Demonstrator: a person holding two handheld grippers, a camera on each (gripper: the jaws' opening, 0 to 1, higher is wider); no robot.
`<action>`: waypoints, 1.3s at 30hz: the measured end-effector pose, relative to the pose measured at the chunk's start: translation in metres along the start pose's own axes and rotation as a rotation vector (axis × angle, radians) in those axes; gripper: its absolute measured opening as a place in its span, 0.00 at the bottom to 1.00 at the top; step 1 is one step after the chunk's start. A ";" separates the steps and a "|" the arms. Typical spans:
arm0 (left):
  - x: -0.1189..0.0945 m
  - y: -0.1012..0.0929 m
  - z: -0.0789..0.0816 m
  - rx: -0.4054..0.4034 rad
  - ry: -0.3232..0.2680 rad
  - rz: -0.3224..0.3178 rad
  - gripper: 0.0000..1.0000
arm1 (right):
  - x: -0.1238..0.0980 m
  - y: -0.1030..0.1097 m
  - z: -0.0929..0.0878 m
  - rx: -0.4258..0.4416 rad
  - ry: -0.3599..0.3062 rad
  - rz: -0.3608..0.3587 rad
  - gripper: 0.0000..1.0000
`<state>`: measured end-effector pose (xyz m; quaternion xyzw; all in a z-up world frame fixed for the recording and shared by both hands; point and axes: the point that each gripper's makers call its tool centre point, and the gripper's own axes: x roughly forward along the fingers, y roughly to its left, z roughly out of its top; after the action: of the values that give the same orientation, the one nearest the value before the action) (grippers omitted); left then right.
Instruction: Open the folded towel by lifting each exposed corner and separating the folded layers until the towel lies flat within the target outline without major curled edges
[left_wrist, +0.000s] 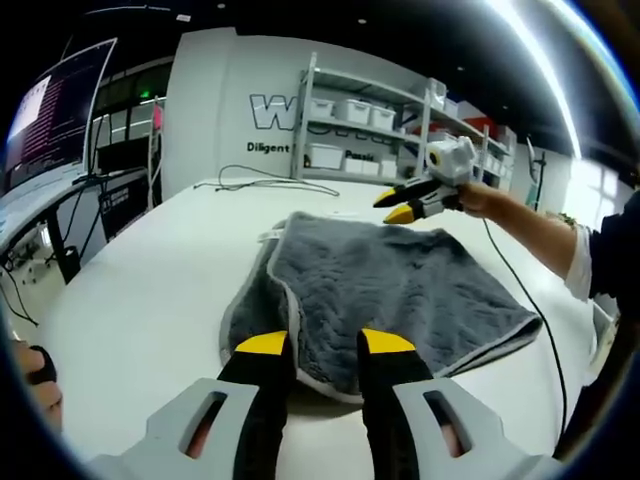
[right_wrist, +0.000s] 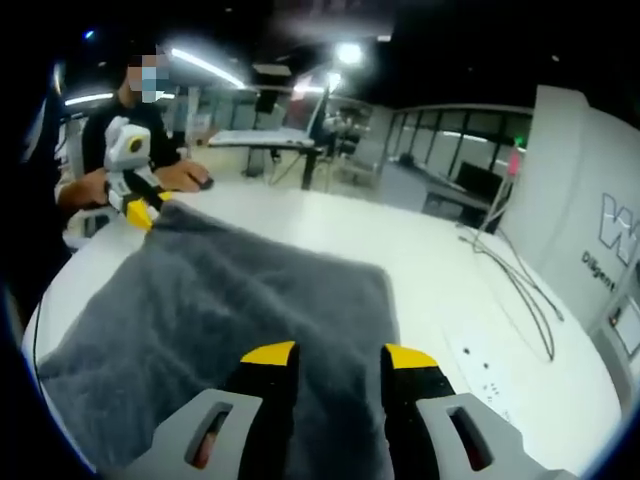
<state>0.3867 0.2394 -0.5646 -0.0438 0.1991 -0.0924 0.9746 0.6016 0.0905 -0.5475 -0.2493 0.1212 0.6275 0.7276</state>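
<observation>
— Where's the towel (left_wrist: 400, 285)?
— I see it grey, still partly folded, on the white table (left_wrist: 150, 290).
— And my tongs?
— Left gripper (left_wrist: 325, 345) gapes above its near edge; right gripper (right_wrist: 338, 355) gapes above the far edge, gripping nothing.

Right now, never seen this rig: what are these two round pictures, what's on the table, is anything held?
No robot here: a person holds a two-jaw tool in each hand, and a fisheye camera rides on each. The left gripper view looks along the left tool, the right gripper view along the right tool; each view also catches the other tool across the towel. A gray towel, partly folded, lies on a white table. Both tools' jaws stand open over the towel's edges; nothing looks gripped.
</observation>
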 end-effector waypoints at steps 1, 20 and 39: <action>0.000 0.000 0.000 -0.003 0.001 0.001 0.26 | 0.000 0.000 0.001 -0.001 -0.003 -0.001 0.31; -0.004 -0.002 0.002 -0.064 0.001 -0.008 0.25 | 0.026 -0.009 0.022 0.002 -0.038 -0.039 0.33; 0.000 0.002 -0.002 -0.060 0.038 0.009 0.26 | 0.055 -0.013 0.032 0.001 -0.039 0.014 0.33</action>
<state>0.3860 0.2414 -0.5667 -0.0700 0.2206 -0.0828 0.9693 0.6199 0.1527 -0.5452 -0.2361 0.1090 0.6372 0.7255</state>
